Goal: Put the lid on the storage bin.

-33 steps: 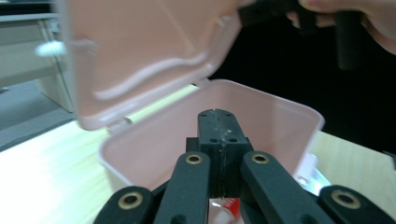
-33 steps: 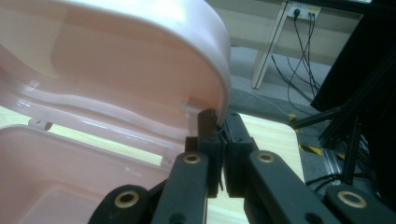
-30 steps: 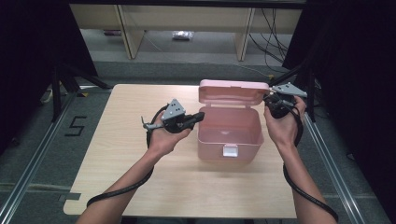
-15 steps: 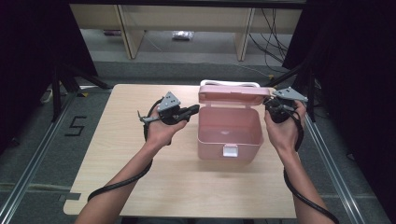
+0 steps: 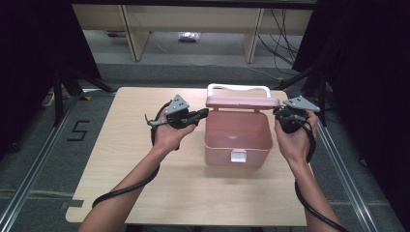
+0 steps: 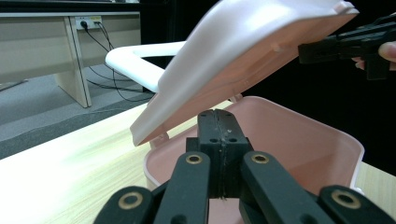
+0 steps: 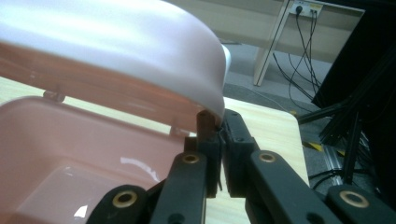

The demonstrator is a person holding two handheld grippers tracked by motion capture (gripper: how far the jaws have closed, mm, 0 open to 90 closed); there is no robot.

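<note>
A pink plastic box [image 5: 218, 140] stands open at the middle of the wooden table [image 5: 121, 164]. Its lid [image 5: 241, 102] is hinged at the far side, carries a white handle [image 5: 238, 88] and hangs half raised over the empty inside. My right gripper [image 5: 276, 110] is shut on the lid's right edge; in the right gripper view [image 7: 215, 122] the lid [image 7: 116, 46] is pinched between the pads. My left gripper [image 5: 204, 112] is shut on nothing, just left of the box's rim. In the left gripper view [image 6: 218, 117] it points at the box [image 6: 299, 140] under the lid [image 6: 243, 51].
Bare tabletop lies to the left of the box and in front of it. Beyond the table's far edge stand wooden desk legs [image 5: 130, 34] with cables on the floor. Black stands and metal rails [image 5: 29, 174] flank the table on both sides.
The lid has swung up to a steeper tilt with the right gripper on its edge. The left gripper has shifted slightly toward the far side, still shut.
</note>
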